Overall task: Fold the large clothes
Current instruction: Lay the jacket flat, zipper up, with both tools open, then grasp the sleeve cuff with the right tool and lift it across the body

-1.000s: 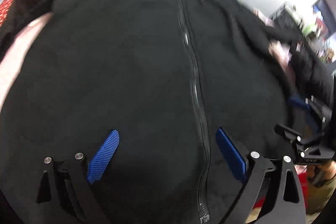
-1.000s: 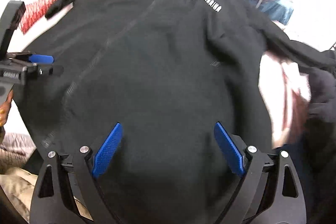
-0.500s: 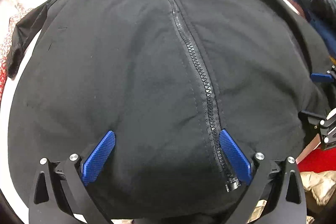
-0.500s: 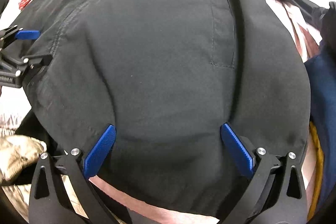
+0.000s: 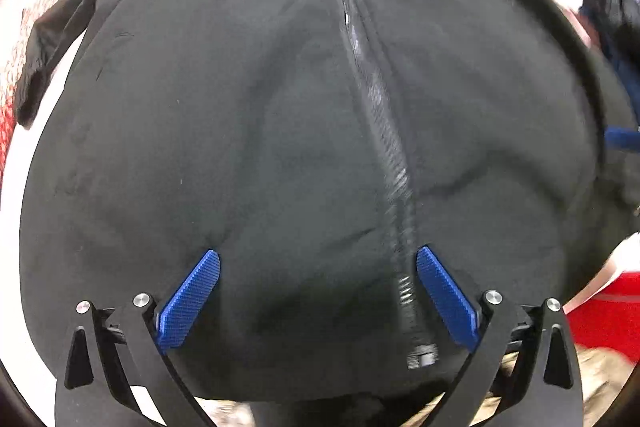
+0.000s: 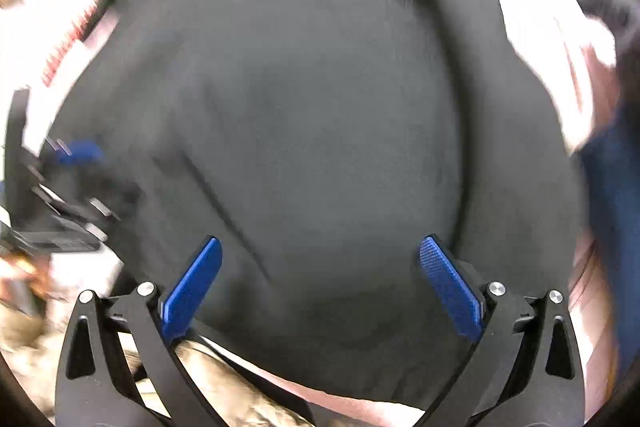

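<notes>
— Below both cameras, what's spread out?
— Black zip jacket [image 5: 280, 131], lying flat, front up.
— Tools?
— Left gripper [image 5: 318, 291] spread wide over its hem; right gripper [image 6: 320, 285] too, nothing pinched.

Both my wrist views are brightly lit, white surroundings blown out at the rims. Fisheye bending bulges the black jacket [image 5: 280, 131]. My right view smears heavily with motion blur; my left is sharper.
</notes>
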`<state>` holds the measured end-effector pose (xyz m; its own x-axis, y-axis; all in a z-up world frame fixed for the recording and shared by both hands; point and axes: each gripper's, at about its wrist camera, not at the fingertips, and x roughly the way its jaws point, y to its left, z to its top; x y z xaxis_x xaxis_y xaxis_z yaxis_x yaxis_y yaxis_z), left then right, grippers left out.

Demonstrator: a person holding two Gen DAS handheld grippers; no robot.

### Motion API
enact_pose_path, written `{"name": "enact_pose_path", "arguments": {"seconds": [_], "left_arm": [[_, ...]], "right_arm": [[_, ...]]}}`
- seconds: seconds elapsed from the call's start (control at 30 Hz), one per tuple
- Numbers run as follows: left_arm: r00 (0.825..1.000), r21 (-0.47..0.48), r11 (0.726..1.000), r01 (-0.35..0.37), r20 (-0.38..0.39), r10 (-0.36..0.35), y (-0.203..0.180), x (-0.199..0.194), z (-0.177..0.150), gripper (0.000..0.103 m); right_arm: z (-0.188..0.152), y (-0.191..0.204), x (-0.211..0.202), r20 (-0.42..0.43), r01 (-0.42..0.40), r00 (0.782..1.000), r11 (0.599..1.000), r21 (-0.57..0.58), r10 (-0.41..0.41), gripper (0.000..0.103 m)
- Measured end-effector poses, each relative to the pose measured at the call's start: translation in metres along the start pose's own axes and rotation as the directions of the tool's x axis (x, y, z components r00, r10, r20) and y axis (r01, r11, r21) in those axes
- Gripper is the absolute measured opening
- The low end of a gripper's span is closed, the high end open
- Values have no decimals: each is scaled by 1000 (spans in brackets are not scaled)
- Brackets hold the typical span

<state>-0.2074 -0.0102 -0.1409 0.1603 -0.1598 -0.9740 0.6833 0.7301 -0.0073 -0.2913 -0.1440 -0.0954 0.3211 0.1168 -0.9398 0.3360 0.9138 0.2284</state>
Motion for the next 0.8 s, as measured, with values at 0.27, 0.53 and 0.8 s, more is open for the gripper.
{"name": "enact_pose_path", "arguments": {"seconds": [0.27,0.53,0.8], "left_arm": [[983,-53,991,127,140,-118,-4,-34,49,97],[986,-73,985,154,79,-149,-5,-16,31,97],[988,-57,989,138,73,-134,-13,-16,21,97]], "right_arm": [[118,-114,-146,339,-55,940,973,225,-25,98],[198,-339,-180,250,154,889,765,625,-383,98],[179,-480,-127,33,155,933,483,862,-358,92]]}}
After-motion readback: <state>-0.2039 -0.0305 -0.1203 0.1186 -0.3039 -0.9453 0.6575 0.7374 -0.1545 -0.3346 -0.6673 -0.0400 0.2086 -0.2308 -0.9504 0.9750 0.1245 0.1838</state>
